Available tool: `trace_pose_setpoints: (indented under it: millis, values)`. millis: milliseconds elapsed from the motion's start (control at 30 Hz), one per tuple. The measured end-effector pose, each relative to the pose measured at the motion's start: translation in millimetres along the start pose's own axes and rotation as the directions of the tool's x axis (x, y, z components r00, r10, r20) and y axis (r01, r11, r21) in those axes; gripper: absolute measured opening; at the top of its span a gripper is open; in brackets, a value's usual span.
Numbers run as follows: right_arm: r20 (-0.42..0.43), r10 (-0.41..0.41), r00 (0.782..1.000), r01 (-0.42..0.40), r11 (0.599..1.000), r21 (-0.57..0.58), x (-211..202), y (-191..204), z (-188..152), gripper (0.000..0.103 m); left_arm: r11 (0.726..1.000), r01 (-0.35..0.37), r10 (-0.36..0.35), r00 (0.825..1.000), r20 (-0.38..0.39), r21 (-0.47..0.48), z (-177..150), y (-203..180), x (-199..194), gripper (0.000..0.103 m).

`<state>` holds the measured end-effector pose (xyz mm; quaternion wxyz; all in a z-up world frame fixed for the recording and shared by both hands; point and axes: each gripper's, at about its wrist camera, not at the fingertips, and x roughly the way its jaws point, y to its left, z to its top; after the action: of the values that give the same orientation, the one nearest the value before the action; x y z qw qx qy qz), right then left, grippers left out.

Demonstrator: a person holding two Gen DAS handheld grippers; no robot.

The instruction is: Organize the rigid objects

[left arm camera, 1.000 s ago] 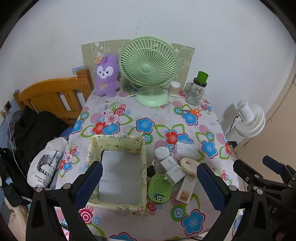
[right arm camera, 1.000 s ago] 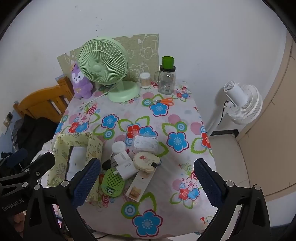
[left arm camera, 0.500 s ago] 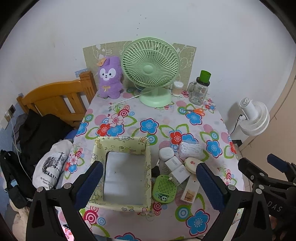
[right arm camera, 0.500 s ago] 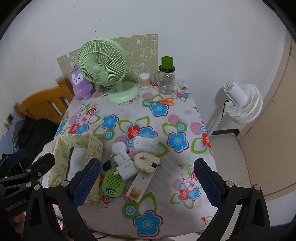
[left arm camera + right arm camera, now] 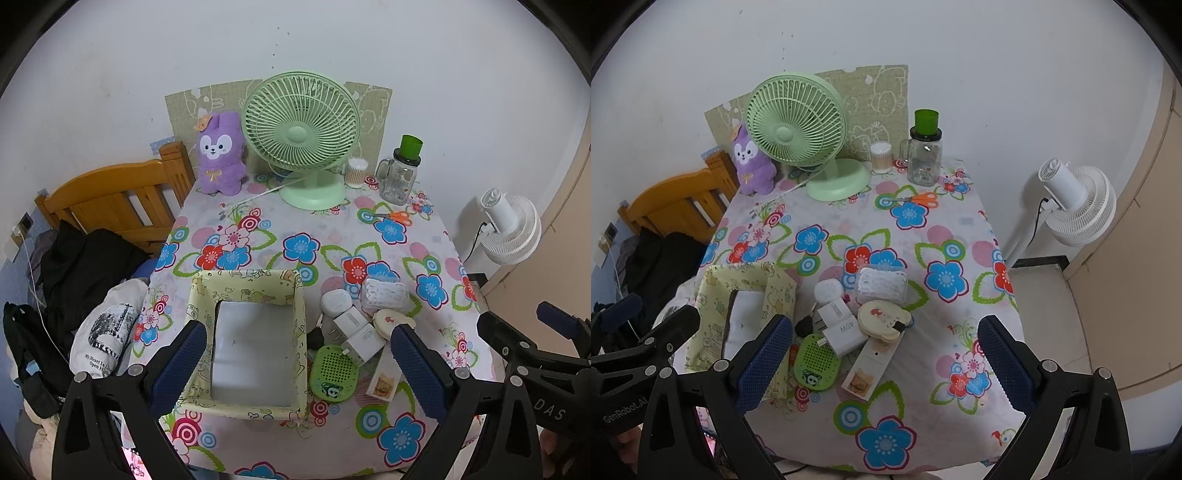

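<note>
A pale yellow fabric box (image 5: 243, 284) (image 5: 779, 291) stands open and empty at the table's front left. To its right lies a pile: a green perforated disc (image 5: 334, 373) (image 5: 816, 363), a white 45W charger (image 5: 358, 332) (image 5: 840, 325), a white round case (image 5: 335, 302) (image 5: 829, 290), a clear box of white items (image 5: 384, 293) (image 5: 882, 284), a cream bear-shaped case (image 5: 882, 319) and a white remote (image 5: 871, 363). My left gripper (image 5: 295, 365) is open above the box. My right gripper (image 5: 882, 362) is open above the pile. Neither holds anything.
At the back of the floral table (image 5: 905, 229) stand a green fan (image 5: 301, 129), a purple plush (image 5: 221, 155), a cotton-swab jar (image 5: 356, 171), a glass jar with green lid (image 5: 400, 173) and orange scissors (image 5: 393, 216). A wooden bed frame (image 5: 110, 195) is left, a white floor fan (image 5: 509, 229) right.
Both grippers have pulled back and risen slightly, so the table looks a little farther and more of its back shows. Nothing on the table has moved.
</note>
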<state>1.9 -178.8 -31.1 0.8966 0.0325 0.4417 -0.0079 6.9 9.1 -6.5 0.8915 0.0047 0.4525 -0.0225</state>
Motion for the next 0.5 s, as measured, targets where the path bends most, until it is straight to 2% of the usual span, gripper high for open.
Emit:
trace_pose_setpoints:
  millis: [500]
  values:
    - [0.008,-0.005,1.0,0.005,1.0,-0.002,-0.1,2.0,-3.8,0.101,1.0,0.009,-0.009,1.0,0.007,0.004,-0.5,0.8,0.4,0.1]
